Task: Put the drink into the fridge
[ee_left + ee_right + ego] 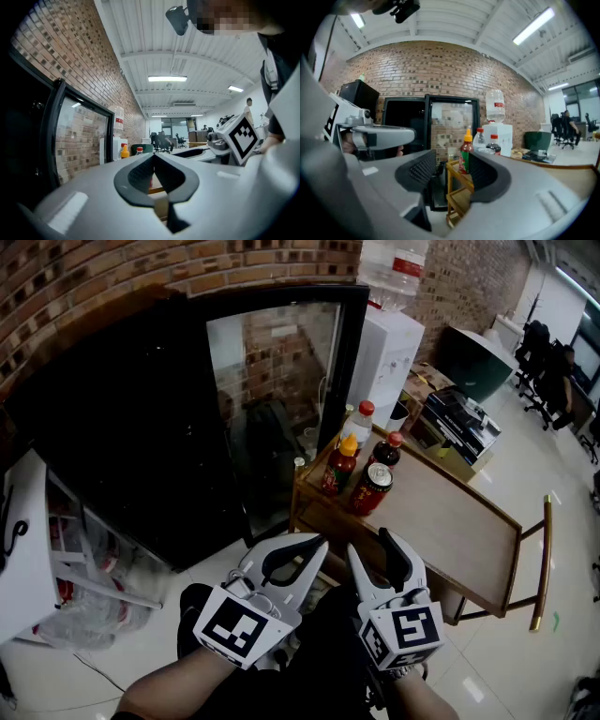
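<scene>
Two grippers are held side by side, short of the wooden table [450, 521]. The left gripper [153, 156] is seen with its tips pressed together, nothing caught between them. The right gripper [452, 161] is spread and empty, with a sauce bottle [465, 157] framed well beyond its jaws. The can [373, 488] is stood at the table's fridge end, just beside the sauce bottle and a dark bottle [385, 451]. The fridge [272, 399] is set just left of the table
</scene>
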### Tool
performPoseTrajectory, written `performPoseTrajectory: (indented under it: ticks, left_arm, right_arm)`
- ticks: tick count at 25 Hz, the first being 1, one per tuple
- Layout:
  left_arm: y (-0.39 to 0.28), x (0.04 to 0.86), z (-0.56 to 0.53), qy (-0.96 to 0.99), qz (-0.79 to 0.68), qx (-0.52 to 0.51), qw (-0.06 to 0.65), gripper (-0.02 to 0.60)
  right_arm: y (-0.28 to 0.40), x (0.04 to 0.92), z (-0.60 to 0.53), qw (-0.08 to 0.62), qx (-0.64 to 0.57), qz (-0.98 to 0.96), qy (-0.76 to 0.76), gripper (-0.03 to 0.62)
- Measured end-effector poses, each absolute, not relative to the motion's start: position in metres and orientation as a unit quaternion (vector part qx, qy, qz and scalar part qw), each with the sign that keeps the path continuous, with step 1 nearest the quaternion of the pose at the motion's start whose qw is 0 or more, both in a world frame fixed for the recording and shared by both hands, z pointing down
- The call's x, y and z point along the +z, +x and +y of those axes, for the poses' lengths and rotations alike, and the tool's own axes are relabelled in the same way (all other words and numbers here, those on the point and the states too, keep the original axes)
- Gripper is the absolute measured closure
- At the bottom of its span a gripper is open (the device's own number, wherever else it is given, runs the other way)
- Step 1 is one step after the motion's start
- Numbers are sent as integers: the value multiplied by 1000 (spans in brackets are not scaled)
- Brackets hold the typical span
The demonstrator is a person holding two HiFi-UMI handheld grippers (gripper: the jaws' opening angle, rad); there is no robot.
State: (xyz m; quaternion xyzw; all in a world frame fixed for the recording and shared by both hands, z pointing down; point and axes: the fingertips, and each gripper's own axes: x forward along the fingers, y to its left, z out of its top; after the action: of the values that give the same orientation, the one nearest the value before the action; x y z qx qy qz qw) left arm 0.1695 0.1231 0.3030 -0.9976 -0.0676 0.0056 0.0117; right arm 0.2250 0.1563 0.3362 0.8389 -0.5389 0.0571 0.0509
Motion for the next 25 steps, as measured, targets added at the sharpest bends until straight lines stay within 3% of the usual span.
performPoseTrajectory:
  ticks: [13, 25]
  left_arm:
    - [235, 326, 103, -997, -73, -20, 12, 577]
    - [270, 339, 81, -997, -66, -31, 11, 577]
  right_arm:
    - [309, 374, 130, 72, 106, -495, 859, 284]
    - [362, 409, 109, 83, 146, -473, 865, 270]
